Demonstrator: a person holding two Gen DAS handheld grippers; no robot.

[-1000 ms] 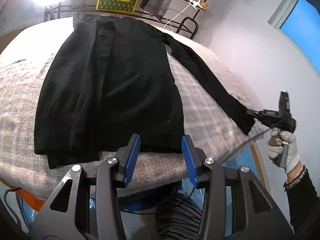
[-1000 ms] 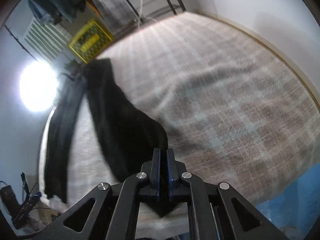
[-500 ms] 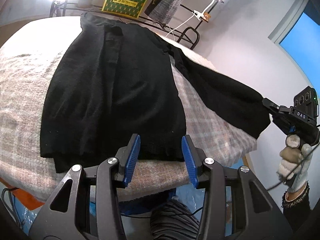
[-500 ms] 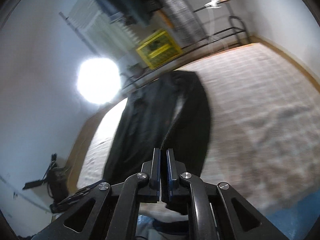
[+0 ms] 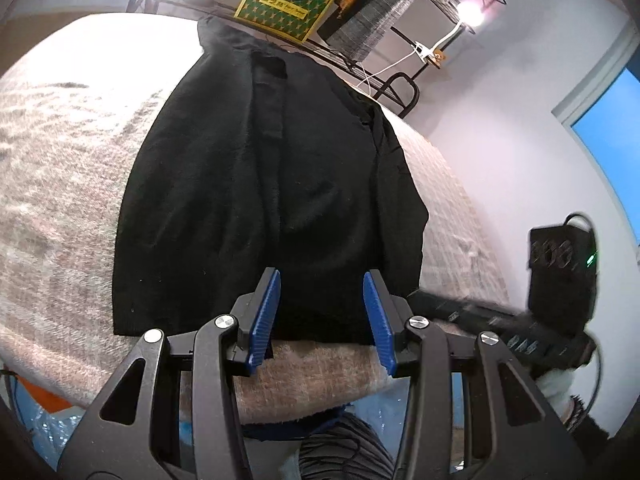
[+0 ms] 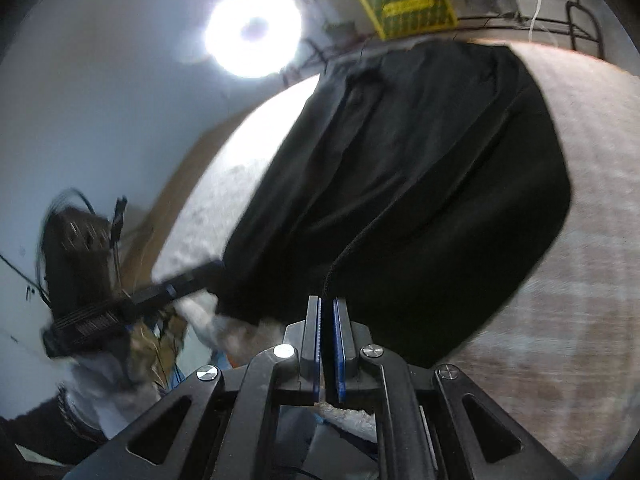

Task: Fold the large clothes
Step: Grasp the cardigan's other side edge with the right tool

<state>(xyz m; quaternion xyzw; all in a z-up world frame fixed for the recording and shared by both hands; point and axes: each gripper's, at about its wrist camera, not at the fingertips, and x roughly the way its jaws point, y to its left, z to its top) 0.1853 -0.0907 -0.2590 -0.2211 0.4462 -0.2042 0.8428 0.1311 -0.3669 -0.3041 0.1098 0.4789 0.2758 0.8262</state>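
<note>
Black knitted garment point(image 5: 272, 184) spread lengthwise over a bed covered in a pinkish-grey checked woollen blanket point(image 5: 60, 184), collar toward the far end, hem close to the near edge. Right sleeve point(image 5: 400, 184) folded in over the body, lying along its right side. Left gripper point(image 5: 322, 312) with blue-padded fingers point(image 5: 264, 312) spread wide apart, grasping nothing, poised just above the hem. Right gripper point(image 6: 328, 344) clenched tight on the sleeve's cuff point(image 6: 332, 280), blue pads pressed together with dark fabric rising from between them, held low over the garment's near right part. Beyond the bed's far end, a yellow-and-green patterned box point(image 5: 284, 4) on a black metal rack point(image 5: 400, 92), beside a bright round lamp point(image 6: 252, 32). Motion blur over the right wrist view's edges.
</note>
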